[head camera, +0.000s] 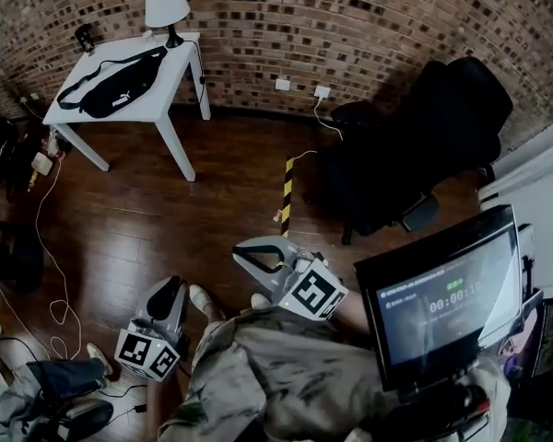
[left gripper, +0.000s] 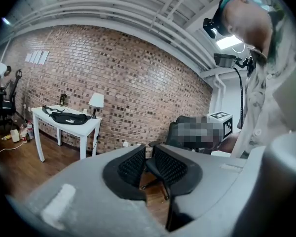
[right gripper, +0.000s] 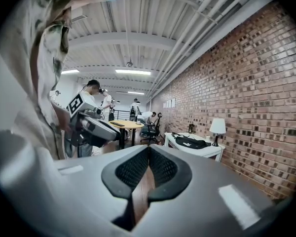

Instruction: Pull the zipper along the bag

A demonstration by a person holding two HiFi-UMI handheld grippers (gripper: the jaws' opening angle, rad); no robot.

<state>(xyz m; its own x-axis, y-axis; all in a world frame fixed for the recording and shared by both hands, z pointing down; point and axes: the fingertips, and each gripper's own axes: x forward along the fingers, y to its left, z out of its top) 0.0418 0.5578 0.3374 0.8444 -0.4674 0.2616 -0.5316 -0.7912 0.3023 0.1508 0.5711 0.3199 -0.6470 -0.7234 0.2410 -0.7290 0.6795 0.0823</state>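
Observation:
The black bag (head camera: 120, 81) lies on a white table (head camera: 177, 81) at the far left of the room, several steps away from both grippers; it also shows small as the bag (left gripper: 69, 118) and the bag (right gripper: 190, 142). My left gripper (head camera: 169, 293) hangs low by the person's legs, and its jaws (left gripper: 149, 151) stand slightly apart with nothing between them. My right gripper (head camera: 249, 258) is held in front of the body. In its own view the right gripper (right gripper: 148, 149) has its tips touching and holds nothing. The zipper is too small to make out.
A white lamp (head camera: 166, 5) stands on the table's far corner. A black armchair (head camera: 424, 145) sits at the right, with yellow-black floor tape (head camera: 287, 191) beside it. Cables (head camera: 55, 274) trail over the wooden floor at the left. A screen (head camera: 442, 297) hangs near the body.

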